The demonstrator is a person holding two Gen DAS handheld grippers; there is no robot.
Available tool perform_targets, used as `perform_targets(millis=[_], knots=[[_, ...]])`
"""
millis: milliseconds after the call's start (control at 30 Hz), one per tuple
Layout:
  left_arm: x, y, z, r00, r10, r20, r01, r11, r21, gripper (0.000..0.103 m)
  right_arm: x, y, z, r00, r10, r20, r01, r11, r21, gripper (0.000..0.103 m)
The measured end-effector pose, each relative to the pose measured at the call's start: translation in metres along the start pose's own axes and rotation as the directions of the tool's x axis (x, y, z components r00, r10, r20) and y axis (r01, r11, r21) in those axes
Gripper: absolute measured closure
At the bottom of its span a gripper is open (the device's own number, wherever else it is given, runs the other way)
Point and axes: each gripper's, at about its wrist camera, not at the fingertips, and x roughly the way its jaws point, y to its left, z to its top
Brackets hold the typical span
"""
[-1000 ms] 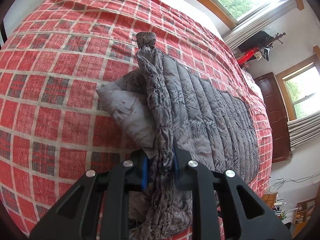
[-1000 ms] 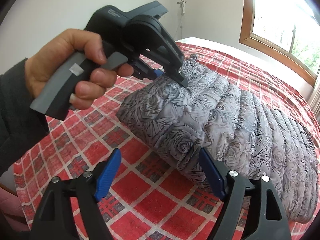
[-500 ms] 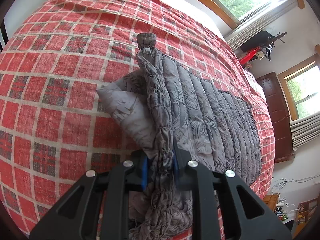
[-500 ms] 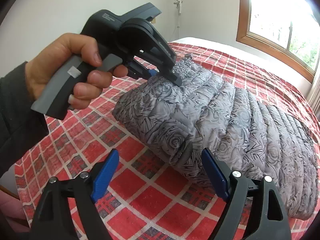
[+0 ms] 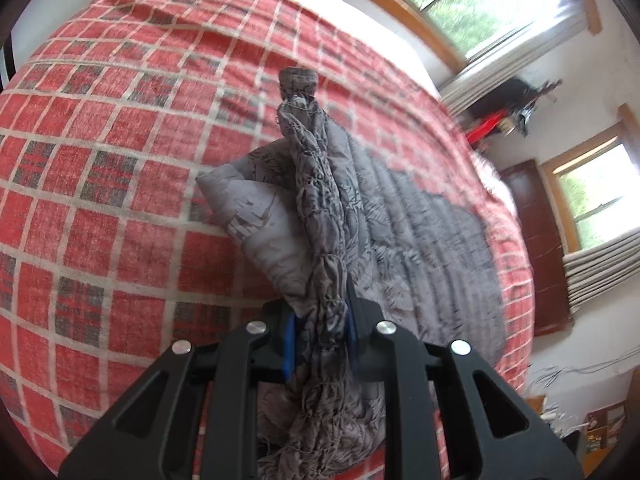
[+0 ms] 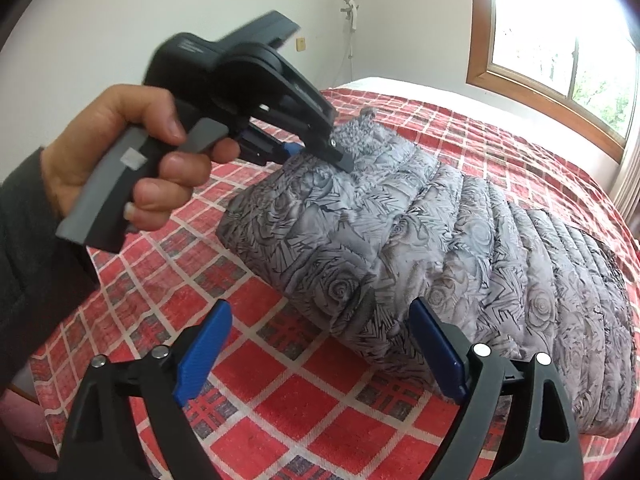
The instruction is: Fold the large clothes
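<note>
**Quilted jacket held by its edge on a plaid-covered bed**

The left gripper [image 5: 318,334] is clamped on a bunched ridge of the grey rose-print quilted jacket [image 6: 440,248], lifting that edge off the bed while a person's hand [image 6: 132,160] squeezes its handle. The right gripper [image 6: 320,354], its blue pads having just spread wider, stands open with nothing pressed between them, the jacket's near fold just beyond. The garment lies lengthwise on a red plaid bedspread [image 5: 100,184]. White walls surround the bed; wood-framed windows [image 6: 560,68] admit daylight, and a dark wooden door [image 5: 532,240] stands past the bed's far side.
</note>
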Motion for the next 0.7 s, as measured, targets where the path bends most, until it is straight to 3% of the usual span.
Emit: perform_targets(millis=[100,500,700], knots=[[0.003,-0.004,-0.001,0.999,0.033,0.024,-0.033,0.999,0.03,0.085,0.009,0.001,-0.003,1.0,0.007,0.006,-0.007,1.0,0.008,0.008],[0.003,0.005,0.001,1.0,-0.027,0.014,0.027,1.0,-0.016,0.085,0.032,-0.001,-0.007,1.0,0.029,0.005,-0.029,1.0,0.008,0.008],[-0.009,-0.009,0.002,0.999,-0.047,0.018,0.048,0.998,-0.027,0.085,0.02,0.0,-0.01,1.0,0.007,0.029,-0.007,1.0,-0.011,0.008]])
